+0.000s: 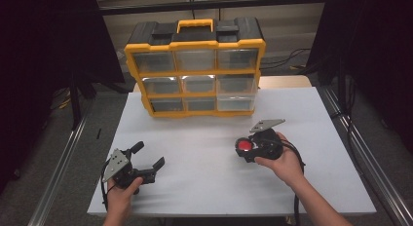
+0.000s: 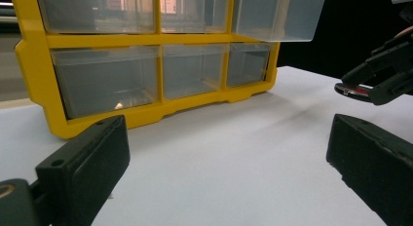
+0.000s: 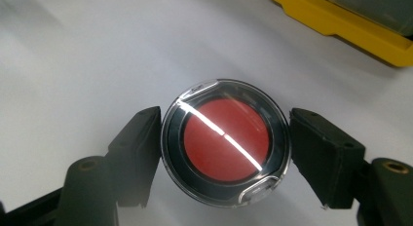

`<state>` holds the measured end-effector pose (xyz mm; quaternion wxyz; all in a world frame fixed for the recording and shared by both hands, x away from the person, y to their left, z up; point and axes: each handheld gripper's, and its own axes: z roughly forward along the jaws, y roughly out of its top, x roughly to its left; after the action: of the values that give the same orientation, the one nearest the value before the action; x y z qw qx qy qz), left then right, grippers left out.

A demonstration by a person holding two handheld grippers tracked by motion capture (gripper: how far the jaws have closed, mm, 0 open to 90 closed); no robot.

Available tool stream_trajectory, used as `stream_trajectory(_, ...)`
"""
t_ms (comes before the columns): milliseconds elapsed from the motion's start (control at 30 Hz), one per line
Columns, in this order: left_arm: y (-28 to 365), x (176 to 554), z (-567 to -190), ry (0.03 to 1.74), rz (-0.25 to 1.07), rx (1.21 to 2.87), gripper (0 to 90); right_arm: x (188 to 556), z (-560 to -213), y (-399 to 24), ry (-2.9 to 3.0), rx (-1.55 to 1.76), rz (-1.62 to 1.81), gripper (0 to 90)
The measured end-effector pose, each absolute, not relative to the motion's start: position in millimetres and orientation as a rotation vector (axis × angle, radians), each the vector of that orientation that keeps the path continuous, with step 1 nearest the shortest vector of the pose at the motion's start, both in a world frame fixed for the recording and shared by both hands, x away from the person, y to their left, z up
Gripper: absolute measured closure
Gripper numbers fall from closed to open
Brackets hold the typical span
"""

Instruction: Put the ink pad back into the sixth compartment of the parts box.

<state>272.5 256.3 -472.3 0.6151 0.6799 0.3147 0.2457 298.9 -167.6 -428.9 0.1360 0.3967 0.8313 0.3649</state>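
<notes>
A round clear-lidded case with a red disc inside (image 3: pixel 225 141) sits between the two black jaws of my right gripper (image 3: pixel 225 153), which press on its rim from both sides. In the high view the right gripper (image 1: pixel 245 149) holds the red case (image 1: pixel 244 146) a little above the white table (image 1: pixel 204 187), right of centre. From the left gripper view the same case (image 2: pixel 353 91) shows edge-on at the far right. My left gripper (image 1: pixel 149 155) rests low at the front left, jaws spread wide with nothing between them; its fingers (image 2: pixel 83 167) frame bare table.
A yellow and black organiser (image 1: pixel 195 65) with clear drawers stands at the back of the table. One right-hand drawer (image 2: pixel 277 14) is pulled out. Dark curtains and metal rails flank the table on both sides.
</notes>
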Motion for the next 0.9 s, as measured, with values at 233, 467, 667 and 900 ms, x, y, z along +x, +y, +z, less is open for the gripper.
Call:
stream_trajectory(233, 256.3, 272.2, -472.3, 0.732, 0.566, 1.559, 2.2, 300.5, -420.3, -167.5, 2.419, 1.133, 1.062, 29.8)
stream_trajectory(467, 256.6, 272.3, -472.2, 0.725, 0.568, 1.57, 2.2, 301.4, -411.8, -168.4, 2.426, 1.119, 1.061, 29.8)
stream_trajectory(667, 255.8, 272.1, -472.3, 0.719, 0.56, 1.569, 2.2, 302.5, -405.2, -169.9, 2.44, 1.116, 1.084, 29.8)
stream_trajectory(900, 256.8, 272.4, -472.2, 0.725, 0.57, 1.571, 2.2, 304.1, -399.9, -170.4, 2.444, 1.116, 1.092, 29.8)
